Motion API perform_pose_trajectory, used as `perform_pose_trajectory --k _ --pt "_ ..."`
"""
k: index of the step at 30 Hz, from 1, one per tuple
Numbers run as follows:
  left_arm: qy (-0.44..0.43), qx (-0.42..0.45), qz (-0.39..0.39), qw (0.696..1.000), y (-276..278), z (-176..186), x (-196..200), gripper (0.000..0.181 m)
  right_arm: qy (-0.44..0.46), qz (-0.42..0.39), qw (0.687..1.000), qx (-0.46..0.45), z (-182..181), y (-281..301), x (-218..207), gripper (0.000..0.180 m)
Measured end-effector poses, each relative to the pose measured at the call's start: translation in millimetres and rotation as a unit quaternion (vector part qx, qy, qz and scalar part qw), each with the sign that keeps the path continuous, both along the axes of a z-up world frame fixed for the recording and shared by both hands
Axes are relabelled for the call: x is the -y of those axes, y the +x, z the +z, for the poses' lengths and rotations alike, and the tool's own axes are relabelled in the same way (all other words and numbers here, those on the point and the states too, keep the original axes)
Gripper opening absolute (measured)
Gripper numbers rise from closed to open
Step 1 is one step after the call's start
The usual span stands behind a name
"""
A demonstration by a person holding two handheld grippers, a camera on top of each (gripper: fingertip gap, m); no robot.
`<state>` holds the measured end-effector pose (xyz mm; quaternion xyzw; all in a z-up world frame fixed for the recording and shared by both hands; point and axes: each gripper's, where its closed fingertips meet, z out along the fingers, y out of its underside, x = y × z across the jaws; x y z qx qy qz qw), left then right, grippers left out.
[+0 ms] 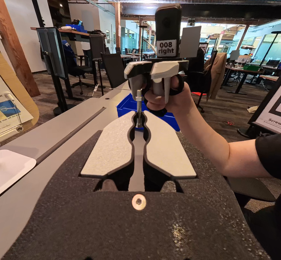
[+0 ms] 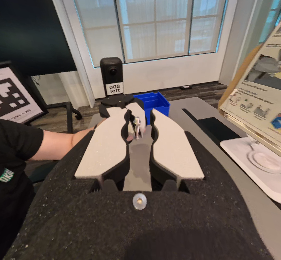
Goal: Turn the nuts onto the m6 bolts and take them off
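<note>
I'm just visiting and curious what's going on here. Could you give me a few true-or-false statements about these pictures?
1. The left gripper is clamped on a bolt. True.
2. No nut is on that bolt. False: a nut sits high on its thread.
3. The right gripper is shut on the nut. False: its jaws are apart.
4. A blue bin stands on the table. True.

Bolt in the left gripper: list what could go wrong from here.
1. The left gripper pinches only the bolt near its head; turning force could tilt or slip it.
2. The nut sits near the thread's tip; the open right gripper could drop it once unscrewed, missing the blue bin.
</note>
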<state>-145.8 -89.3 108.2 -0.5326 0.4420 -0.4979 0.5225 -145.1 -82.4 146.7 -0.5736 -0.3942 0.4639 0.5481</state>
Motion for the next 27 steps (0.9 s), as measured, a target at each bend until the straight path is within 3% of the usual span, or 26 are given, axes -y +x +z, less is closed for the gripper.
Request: perform_pose_trajectory --k 10,27 --pt "0.003 0.016 -0.004 1.0 -3 9 6 0.005 0.012 0.034 0.999 0.013 -6 -15 6 0.005" --pt "-0.021 -0.017 -0.007 1.0 -1 -4 4 0.015 0.009 0.036 0.998 0.044 -15 -19 7 0.005"
